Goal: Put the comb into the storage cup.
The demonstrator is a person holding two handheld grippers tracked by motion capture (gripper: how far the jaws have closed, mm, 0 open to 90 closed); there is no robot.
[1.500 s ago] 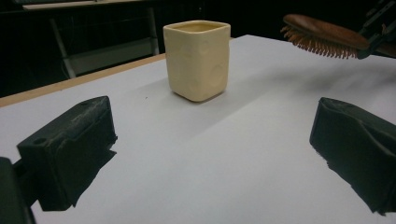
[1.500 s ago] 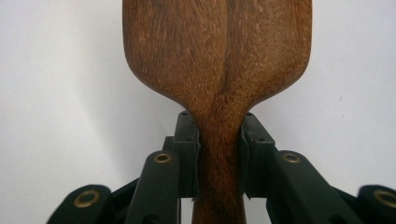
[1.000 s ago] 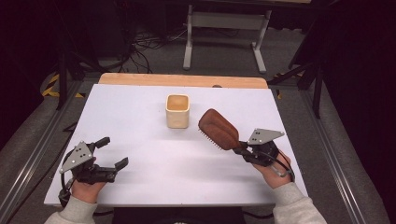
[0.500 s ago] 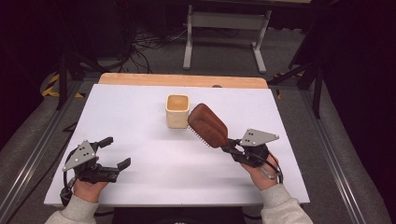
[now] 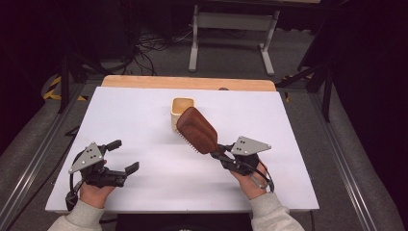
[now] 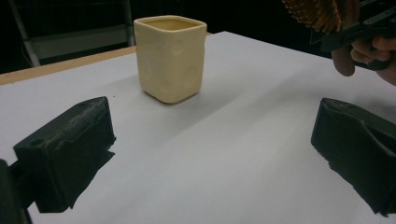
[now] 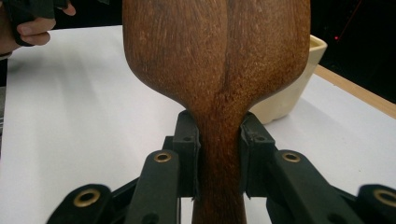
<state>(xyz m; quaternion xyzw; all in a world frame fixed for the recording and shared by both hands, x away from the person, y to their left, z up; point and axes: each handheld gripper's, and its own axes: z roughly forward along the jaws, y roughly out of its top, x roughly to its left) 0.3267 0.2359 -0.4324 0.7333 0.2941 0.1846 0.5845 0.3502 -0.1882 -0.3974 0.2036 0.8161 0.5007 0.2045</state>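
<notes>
I have the wooden hairbrush point(image 5: 197, 131) clamped by its handle in my right gripper point(image 5: 220, 153), the pads pinching the narrow neck just below the paddle head; it hangs above the counter point(image 5: 144, 106), its head just in front of the cream cup point(image 5: 183, 107) and overlapping it from above, bristles facing down and left. I judge it stiff, fairly light, and smooth enough on that polished wood to twist in the grip, since the broad head hangs far out from the pads. The neck is the right place to hold; higher up the paddle is too wide. The cup looks like ceramic, so a knock from the head could tip or chip it. My left gripper point(image 5: 122, 156) rests low on the counter, jaws apart and holding nothing, well clear of both.
</notes>
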